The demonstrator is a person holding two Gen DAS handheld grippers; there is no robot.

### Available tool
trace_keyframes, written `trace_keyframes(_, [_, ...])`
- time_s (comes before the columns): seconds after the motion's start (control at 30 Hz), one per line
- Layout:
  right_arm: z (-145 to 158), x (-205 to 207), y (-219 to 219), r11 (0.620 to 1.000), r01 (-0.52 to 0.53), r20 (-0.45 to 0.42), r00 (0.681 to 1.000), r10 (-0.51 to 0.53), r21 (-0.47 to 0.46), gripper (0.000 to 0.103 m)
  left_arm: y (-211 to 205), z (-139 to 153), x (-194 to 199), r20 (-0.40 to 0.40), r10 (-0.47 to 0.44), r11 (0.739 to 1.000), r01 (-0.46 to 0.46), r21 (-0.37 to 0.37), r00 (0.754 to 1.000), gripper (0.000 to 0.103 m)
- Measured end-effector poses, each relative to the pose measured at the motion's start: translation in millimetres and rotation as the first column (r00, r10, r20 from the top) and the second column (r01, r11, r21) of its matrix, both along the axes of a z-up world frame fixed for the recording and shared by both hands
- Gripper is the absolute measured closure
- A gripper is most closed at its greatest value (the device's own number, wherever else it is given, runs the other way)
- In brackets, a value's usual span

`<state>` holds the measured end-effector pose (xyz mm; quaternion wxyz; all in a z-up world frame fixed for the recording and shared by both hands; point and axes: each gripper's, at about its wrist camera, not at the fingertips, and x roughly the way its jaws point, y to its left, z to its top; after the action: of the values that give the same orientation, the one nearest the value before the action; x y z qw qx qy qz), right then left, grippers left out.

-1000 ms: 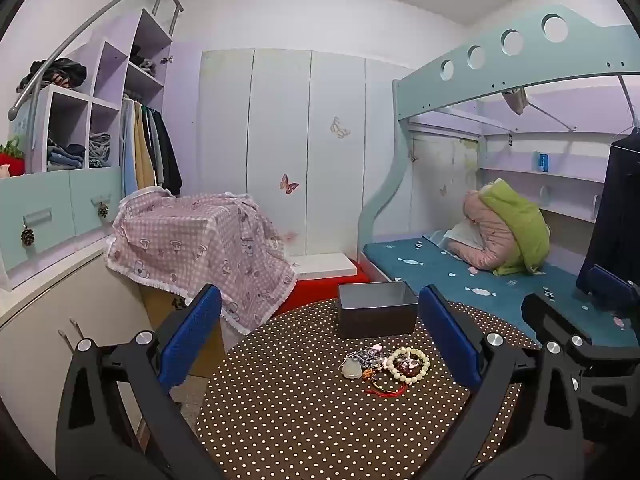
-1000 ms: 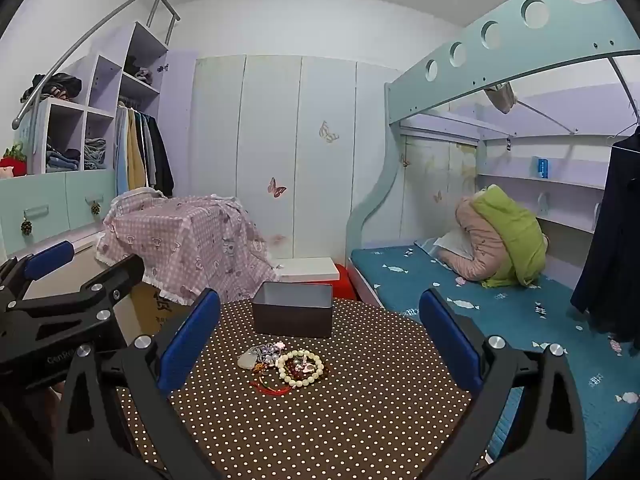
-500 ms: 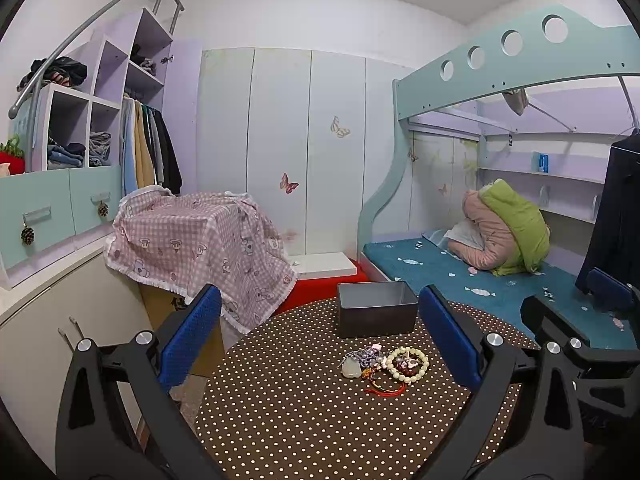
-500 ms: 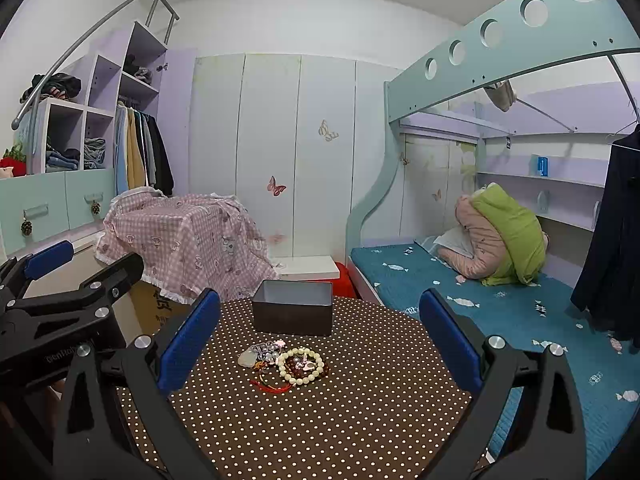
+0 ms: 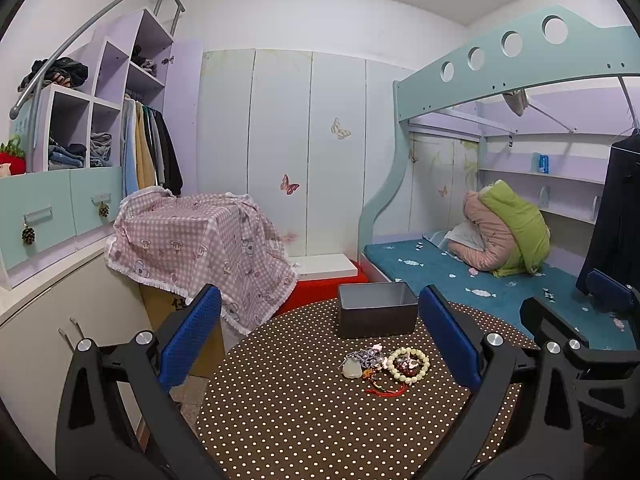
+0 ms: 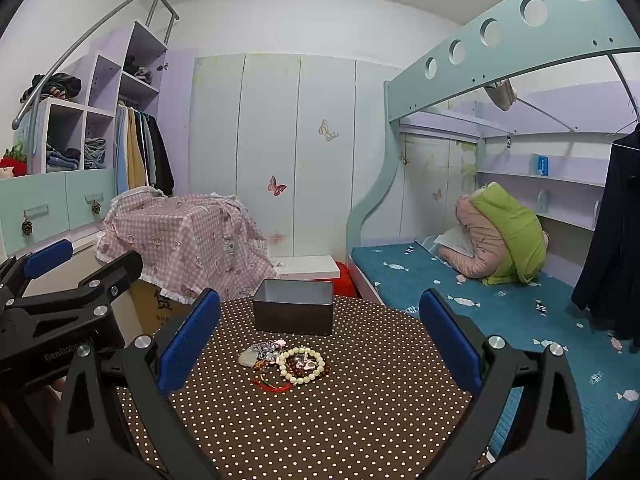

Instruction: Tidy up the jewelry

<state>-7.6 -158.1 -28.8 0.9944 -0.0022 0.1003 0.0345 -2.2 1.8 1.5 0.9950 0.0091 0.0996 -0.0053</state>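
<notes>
- Grippers first, since they're closest: the left gripper point(image 5: 319, 344) and the right gripper point(image 6: 319, 346) both hang over the near edge of the polka-dot table point(image 6: 360, 408), jaws spread wide, nothing held.
- Jewelry pile point(image 6: 286, 364) sits mid-table, well ahead of both sets of blue pads and not touching them.
- In that pile: a cream bead bracelet point(image 6: 302, 365) ringing some darker red beads, a pale stone pendant point(image 6: 249, 358) on the left side, a red cord point(image 6: 272, 385) at the near edge, and a tangle of small dark beads I can't sort out.
- Handling guess: all of it is light and floppy. The round beads look slippery, so I'd pinch across one side of the cream loop, not the middle. The cord will probably drag its neighbours along.
- Just behind the pile is a dark open box point(image 6: 293, 312); it looks empty and is likely where things go.
- Beyond that: a bed and wardrobes.
</notes>
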Motion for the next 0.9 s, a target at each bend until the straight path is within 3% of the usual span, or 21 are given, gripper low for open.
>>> trace_keyframes(0.9, [-8.6, 6.3, 1.6, 1.000, -0.004, -0.021, 1.000, 0.004, 0.010, 0.007, -1.7, -7.5, 6.9, -0.022, -0.001, 1.000, 0.001, 0.001, 1.000, 0.005])
